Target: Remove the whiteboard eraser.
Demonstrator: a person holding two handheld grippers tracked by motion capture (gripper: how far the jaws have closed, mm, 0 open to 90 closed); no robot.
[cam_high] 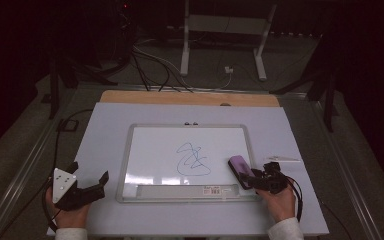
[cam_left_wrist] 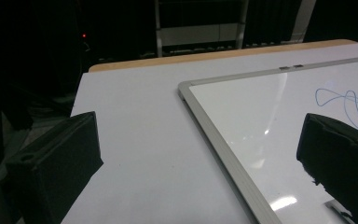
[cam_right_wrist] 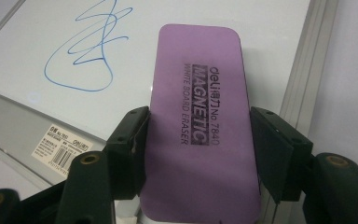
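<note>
We see the right tool [cam_right_wrist: 198,140] with its jaws pinching a purple whiteboard eraser [cam_right_wrist: 200,116] by its long sides; the pads press against both edges. In the high view the right tool [cam_high: 260,179] sits at the lower right corner of the whiteboard [cam_high: 155,150], and the eraser [cam_high: 240,166] lies over the board's right frame edge, just right of a blue scribble [cam_high: 194,160]. The left tool [cam_high: 87,186] rests on the bench [cam_high: 105,130] to the left of the board, held in the left hand [cam_high: 67,212], jaws spread with nothing between them; the left gripper view confirms this, with bare white surface between the two black jaws and the board's metal frame [cam_left_wrist: 214,135] running past the right jaw. The right gripper view gives the eraser's printed top, reading "MAGNETIC" and "WHITE BOARD ERASER", and a barcode label [cam_right_wrist: 63,149] on the board's tray strip; the high view shows the label [cam_high: 214,190] only as a small patch. The high view adds a white marker [cam_high: 284,159] lying on the bench right of the board, apart from it. The bench has a white top with a wooden strip [cam_high: 190,98] along its far edge. Beyond it lies a dim room: grey floor, cables [cam_high: 150,62], and the legs of a white stand [cam_high: 222,40].
</note>
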